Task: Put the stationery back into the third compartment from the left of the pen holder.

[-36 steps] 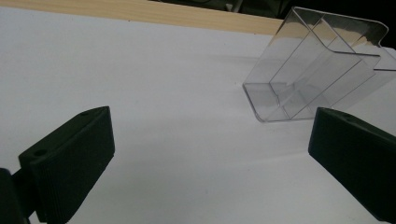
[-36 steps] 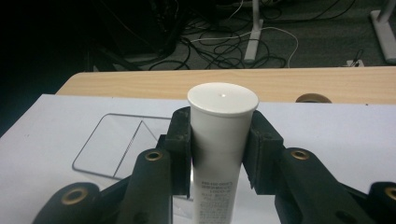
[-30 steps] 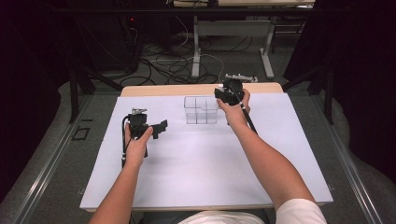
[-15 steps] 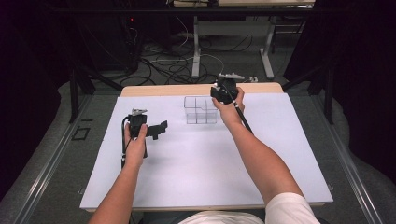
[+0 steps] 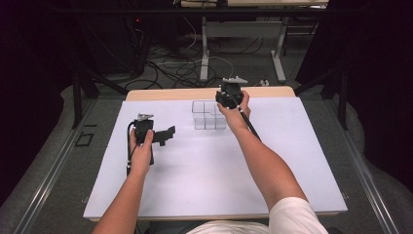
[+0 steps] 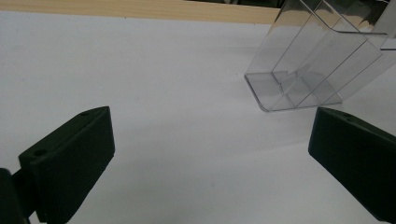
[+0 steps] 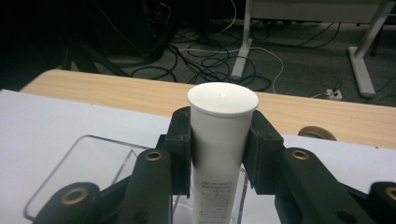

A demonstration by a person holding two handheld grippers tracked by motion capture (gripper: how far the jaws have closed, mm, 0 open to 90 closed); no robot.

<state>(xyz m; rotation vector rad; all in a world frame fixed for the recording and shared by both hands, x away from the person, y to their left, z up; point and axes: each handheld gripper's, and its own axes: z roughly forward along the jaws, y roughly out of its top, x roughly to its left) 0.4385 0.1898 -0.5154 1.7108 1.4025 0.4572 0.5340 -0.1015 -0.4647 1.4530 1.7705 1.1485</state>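
Right gripper (image 5: 225, 99) has edged over organiser (image 5: 208, 115), fingers pinching tube (image 7: 222, 135); placing step, next lower straight. Left gripper (image 5: 168, 135) fingers spread.

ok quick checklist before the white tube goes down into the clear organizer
1. Grip on the white tube: ok, the right gripper has a pad pressed on each side of it.
2. Tube upright: ok, cap end up in the right gripper view.
3. Tube over the clear organizer: ok, its rim sits just beneath the tube in the right gripper view.
4. Which compartment is under the tube: cannot tell.
5. Compartments free of other things: ok where the left gripper view looks in; the rest cannot tell.
6. Left gripper out of the way: ok, open, off to the organizer's left over the white sheet.
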